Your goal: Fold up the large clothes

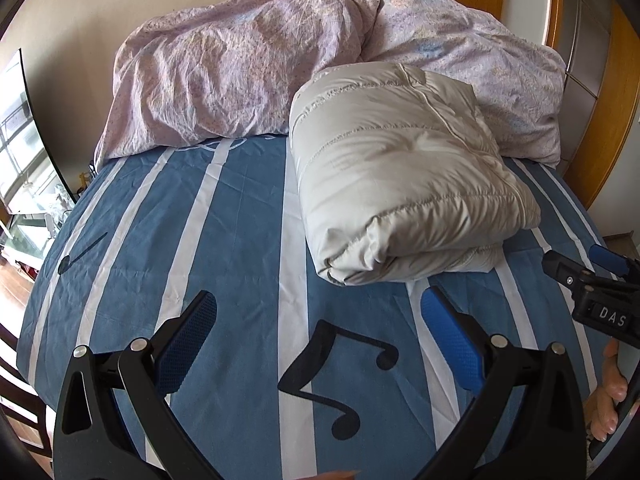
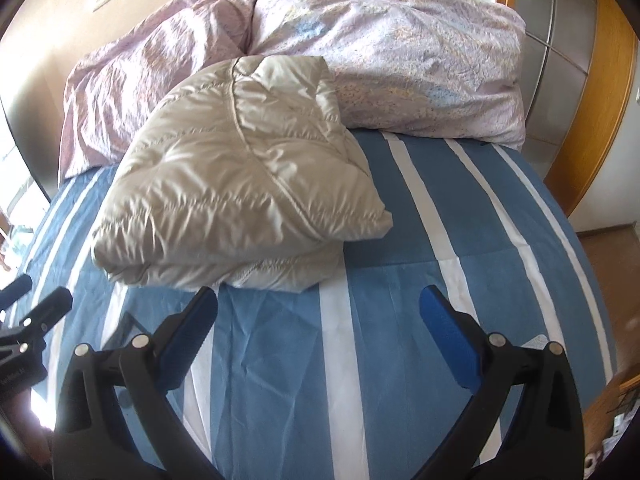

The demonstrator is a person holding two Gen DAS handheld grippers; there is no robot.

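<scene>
Folded beige down jacket [image 1: 404, 184] lying on the bed [image 1: 224, 216] — on the blue-and-white striped sheet, its far edge touching the rumpled pink duvet [image 1: 224, 68]. Left gripper [image 1: 318, 330] and right gripper [image 2: 318, 330] hovering side by side just short of the jacket — jaws spread wide, grasping nothing.

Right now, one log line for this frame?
left gripper: open, empty | right gripper: open, empty | beige puffer jacket: folded, on striped bedsheet | both grippers clear of jacket
</scene>
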